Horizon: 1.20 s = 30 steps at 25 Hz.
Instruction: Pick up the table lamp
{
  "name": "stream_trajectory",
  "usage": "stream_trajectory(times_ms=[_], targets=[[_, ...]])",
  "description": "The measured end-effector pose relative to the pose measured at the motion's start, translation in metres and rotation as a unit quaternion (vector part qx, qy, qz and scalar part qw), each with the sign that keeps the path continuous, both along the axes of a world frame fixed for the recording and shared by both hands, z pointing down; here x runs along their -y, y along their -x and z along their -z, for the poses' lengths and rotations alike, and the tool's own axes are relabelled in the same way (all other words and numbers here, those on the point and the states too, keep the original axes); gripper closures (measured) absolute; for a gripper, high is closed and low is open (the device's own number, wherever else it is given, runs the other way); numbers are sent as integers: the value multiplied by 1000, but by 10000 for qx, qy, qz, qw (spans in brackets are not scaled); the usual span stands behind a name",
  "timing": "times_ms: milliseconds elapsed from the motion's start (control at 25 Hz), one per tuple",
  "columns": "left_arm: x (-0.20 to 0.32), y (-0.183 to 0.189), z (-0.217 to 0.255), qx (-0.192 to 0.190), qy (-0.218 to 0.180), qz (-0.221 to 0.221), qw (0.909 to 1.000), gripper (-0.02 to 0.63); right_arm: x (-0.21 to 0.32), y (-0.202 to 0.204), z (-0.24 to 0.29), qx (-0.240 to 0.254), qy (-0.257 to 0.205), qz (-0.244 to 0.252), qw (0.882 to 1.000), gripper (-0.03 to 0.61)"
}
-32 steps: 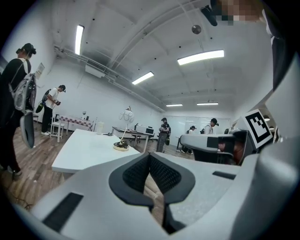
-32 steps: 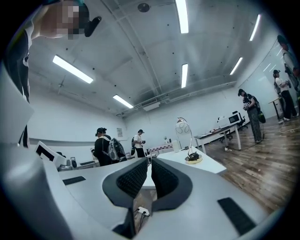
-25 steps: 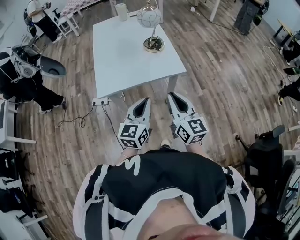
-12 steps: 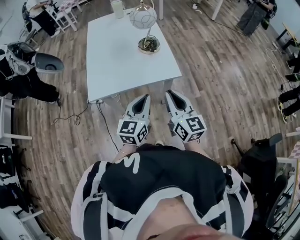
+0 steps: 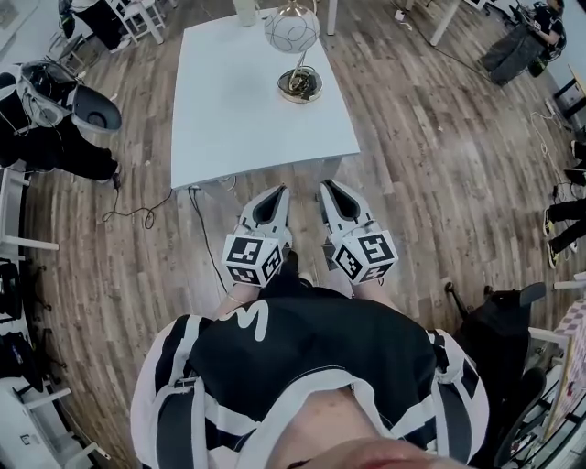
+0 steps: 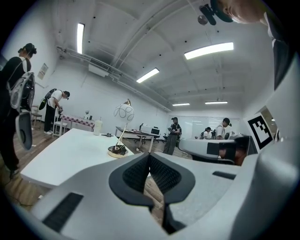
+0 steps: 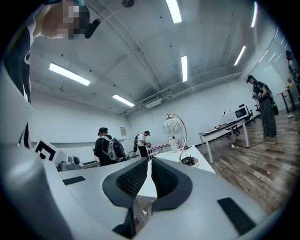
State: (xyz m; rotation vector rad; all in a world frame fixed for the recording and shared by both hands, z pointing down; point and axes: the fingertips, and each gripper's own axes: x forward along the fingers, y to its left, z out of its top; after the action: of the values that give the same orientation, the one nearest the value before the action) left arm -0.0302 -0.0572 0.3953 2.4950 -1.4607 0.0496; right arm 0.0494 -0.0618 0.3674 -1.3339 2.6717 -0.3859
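Fingers [image 6: 136,176] of the left gripper [image 5: 279,190] are pressed together at the tips, with nothing between them. Fingers [image 7: 166,180] of the right gripper [image 5: 325,186] stand a narrow slit apart, and that slit is likewise empty. Both grippers are held side by side, near each other, pointing roughly level toward the table.

Wood floor [image 5: 430,156] lies below and around both sets of fingers.

White table [image 5: 238,110] stands directly ahead, its near edge just beyond the fingertips and not touching them.

Lamp [image 5: 295,35] stands upright on the far half of the table, well apart from both grippers. It sits ahead of the fingers, its round base [image 5: 300,85] flat on the tabletop and its curved stem rising to a globe shade. In the left gripper view the lamp [image 6: 123,111] appears above and left of the fingertips. In the right gripper view it [image 7: 171,126] appears above and right of them.

White container [image 5: 245,9] stands at the table's far edge, beyond the lamp and to its left.

Cable [image 5: 137,215] lies on the floor, left of the left fingers.
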Motion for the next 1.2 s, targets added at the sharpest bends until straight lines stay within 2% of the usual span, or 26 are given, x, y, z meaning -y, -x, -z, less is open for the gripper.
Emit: stream_trajectory(times_ms=[520,840,1200], targets=[[63,-4,2,28,-88,-205,9997,608,60,-1,0,7,44,-128,9999,540],[146,8,0,-57,-70,-312,9995,609,135,7,-4,-111,85,-327,9994,540],[237,27,-1,70,-25,-380,9992,607,223,29,-16,-279,218,-378,9987,539]])
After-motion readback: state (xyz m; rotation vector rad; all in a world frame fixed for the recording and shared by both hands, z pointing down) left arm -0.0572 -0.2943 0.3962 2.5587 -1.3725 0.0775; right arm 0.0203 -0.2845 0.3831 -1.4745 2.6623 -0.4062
